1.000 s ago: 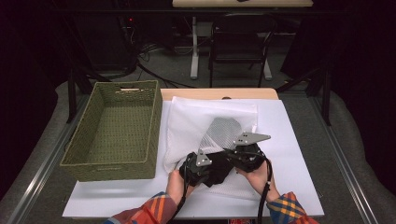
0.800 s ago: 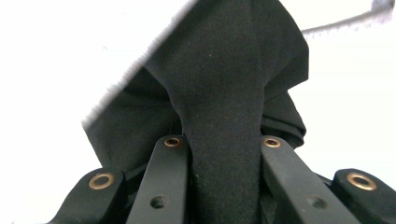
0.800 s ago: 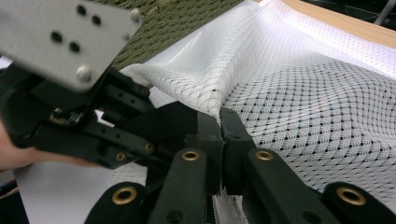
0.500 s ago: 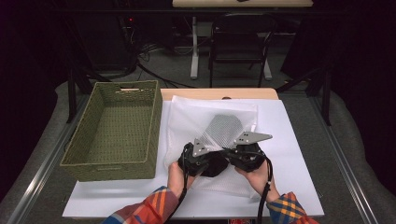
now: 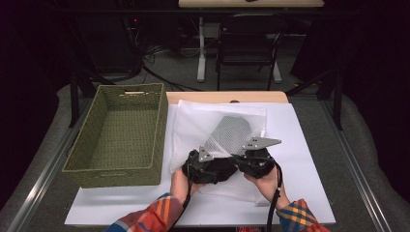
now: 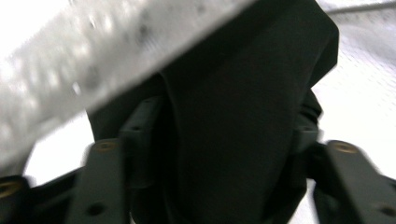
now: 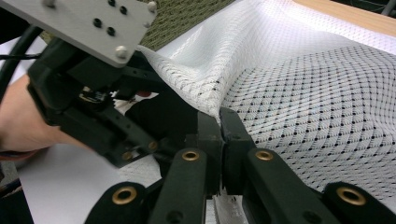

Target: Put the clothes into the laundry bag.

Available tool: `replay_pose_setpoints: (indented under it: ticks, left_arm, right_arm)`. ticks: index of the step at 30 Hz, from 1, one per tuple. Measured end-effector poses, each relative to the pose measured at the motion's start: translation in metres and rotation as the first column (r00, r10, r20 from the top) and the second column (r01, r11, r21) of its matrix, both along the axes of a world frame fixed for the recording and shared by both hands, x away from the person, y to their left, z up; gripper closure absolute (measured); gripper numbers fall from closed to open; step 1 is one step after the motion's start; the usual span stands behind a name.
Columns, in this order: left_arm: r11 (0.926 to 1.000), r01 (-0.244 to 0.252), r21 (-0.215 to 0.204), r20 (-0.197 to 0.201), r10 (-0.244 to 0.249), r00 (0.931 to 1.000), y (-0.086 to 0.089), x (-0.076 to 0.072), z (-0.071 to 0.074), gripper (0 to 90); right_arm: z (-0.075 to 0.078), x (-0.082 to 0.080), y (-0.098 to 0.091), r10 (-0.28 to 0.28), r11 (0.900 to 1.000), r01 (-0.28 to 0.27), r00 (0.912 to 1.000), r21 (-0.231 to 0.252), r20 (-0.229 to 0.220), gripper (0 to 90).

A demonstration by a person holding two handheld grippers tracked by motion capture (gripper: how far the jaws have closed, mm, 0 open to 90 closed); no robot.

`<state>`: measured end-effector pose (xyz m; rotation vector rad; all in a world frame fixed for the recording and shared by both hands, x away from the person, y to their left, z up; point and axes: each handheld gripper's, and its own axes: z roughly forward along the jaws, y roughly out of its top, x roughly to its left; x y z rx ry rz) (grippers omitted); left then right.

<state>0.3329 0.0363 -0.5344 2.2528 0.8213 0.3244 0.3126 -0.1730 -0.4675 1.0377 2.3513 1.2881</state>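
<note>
Mesh bag (image 5: 220, 130) lies mid-table, right of basket (image 5: 121, 133). Our right gripper (image 7: 219, 121) pinches bag edge; left gripper (image 6: 219, 140), jaws just widening around black garment (image 6: 243, 93). Risk, we judge: garment slips out, misses bag mouth.

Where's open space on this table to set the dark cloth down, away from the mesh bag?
The green basket is bare inside. A white sheet strip lies free right of the mesh bag, another along the near edge under the basket. It is crowded where both grippers meet around the dark cloth.
</note>
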Motion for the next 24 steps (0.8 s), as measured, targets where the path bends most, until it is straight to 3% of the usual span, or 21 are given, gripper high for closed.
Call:
replay_pose_setpoints:
  ticks: [5, 9, 12, 19, 24]
  left_arm:
    - [0.9999, -0.001, 0.015, -0.015, 0.001, 0.9999, -0.001, -0.008, 0.003, 23.8]
    - [0.9988, 0.005, 0.049, -0.022, -0.004, 0.9998, -0.005, -0.014, -0.004, 23.3]
    - [0.9978, -0.010, 0.065, -0.020, 0.011, 0.9997, -0.007, -0.013, -0.010, 36.0]
    - [0.9999, -0.005, 0.016, -0.013, 0.006, 0.9999, -0.007, -0.011, -0.014, 76.7]
    - [0.9996, -0.024, -0.012, 0.008, 0.024, 0.9997, -0.008, -0.004, -0.006, 80.2]
  right_arm:
    - [0.000, 0.000, -0.001, 0.000, 1.0000, 0.000, 1.0000, 0.000, 0.003, 88.8]
    - [0.000, 0.000, -0.002, -0.002, 1.0000, 0.002, 1.0000, 0.002, -0.001, 88.8]
    - [-0.001, 0.001, -0.003, -0.003, 1.0000, 0.003, 1.0000, 0.003, -0.004, 88.8]
    - [0.000, 0.000, -0.002, 0.001, 1.0000, -0.001, 1.0000, 0.005, -0.005, 88.9]
    - [0.001, 0.000, -0.001, 0.009, 0.9998, -0.009, 0.9999, 0.015, -0.006, 88.9]
